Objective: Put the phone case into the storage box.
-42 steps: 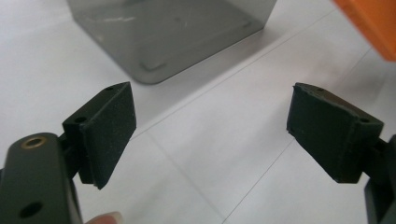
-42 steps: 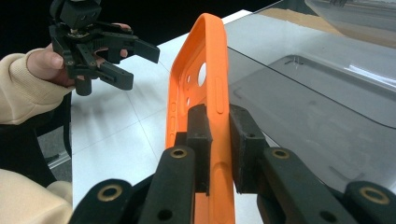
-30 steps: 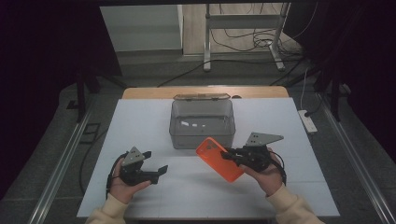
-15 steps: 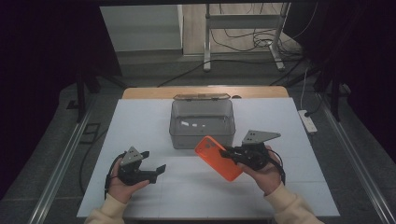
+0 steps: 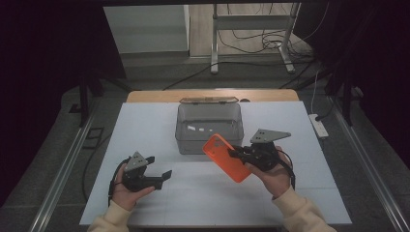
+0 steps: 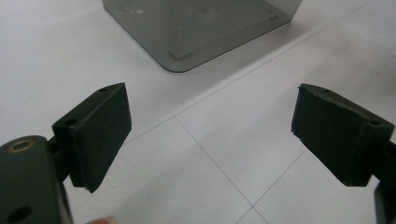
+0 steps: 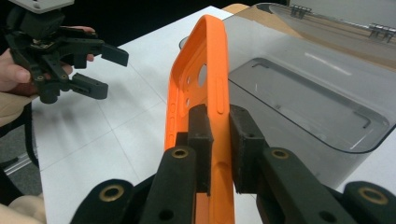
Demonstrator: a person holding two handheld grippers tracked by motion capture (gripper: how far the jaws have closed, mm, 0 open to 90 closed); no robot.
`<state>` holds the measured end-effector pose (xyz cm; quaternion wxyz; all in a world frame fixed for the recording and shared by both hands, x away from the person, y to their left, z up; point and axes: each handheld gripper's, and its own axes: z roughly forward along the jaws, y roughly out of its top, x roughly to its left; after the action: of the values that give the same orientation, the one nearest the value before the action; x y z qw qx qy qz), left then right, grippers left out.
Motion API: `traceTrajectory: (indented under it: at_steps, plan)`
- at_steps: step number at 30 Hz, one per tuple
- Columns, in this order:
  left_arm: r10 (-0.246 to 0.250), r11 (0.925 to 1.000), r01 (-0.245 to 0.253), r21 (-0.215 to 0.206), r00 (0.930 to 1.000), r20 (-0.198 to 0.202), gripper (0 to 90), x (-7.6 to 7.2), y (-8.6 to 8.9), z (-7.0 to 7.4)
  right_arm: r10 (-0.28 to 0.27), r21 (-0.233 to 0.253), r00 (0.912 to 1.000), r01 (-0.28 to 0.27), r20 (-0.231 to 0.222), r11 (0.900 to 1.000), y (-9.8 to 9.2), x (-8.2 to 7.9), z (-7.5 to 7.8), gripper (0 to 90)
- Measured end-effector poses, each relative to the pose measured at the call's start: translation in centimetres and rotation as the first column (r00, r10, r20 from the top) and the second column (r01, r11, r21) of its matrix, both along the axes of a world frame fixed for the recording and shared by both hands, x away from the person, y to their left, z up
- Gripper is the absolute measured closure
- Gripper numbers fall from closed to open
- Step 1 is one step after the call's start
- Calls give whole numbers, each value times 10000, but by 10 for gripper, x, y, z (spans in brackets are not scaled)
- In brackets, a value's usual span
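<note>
An orange phone case hangs above the white table, just in front of the clear grey plastic box. My right gripper is shut on the case's edge; in the right gripper view the case stands upright between the two pads, with the open box behind it. My left gripper sits low at the table's front left, open with nothing between its fingers. In the left gripper view its jaws stand wide apart over bare table, the box's corner ahead.
The box's lid stands open at its far side. A white power strip lies at the table's right edge. A metal stand and cables are on the floor beyond the table.
The right gripper has lifted the orange case slightly up and toward the box. The left gripper has barely moved.
</note>
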<state>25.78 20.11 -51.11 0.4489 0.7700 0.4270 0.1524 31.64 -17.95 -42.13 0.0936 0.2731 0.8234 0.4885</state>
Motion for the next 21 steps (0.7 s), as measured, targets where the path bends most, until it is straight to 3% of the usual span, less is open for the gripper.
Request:
traceTrajectory:
  at_steps: [4, 21]
  plan:
    - [-20, 10000, 20, 58, 10000, 10, 125, 0, 0, 0, -212, -162, 9997, 213, 75, 9996, 2, 1, 3, 800]
    - [49, 10000, -49, 47, 10000, 57, 128, 1, -1, 2, -776, -83, 9968, 778, 216, 9969, 4, 8, 16, 800]
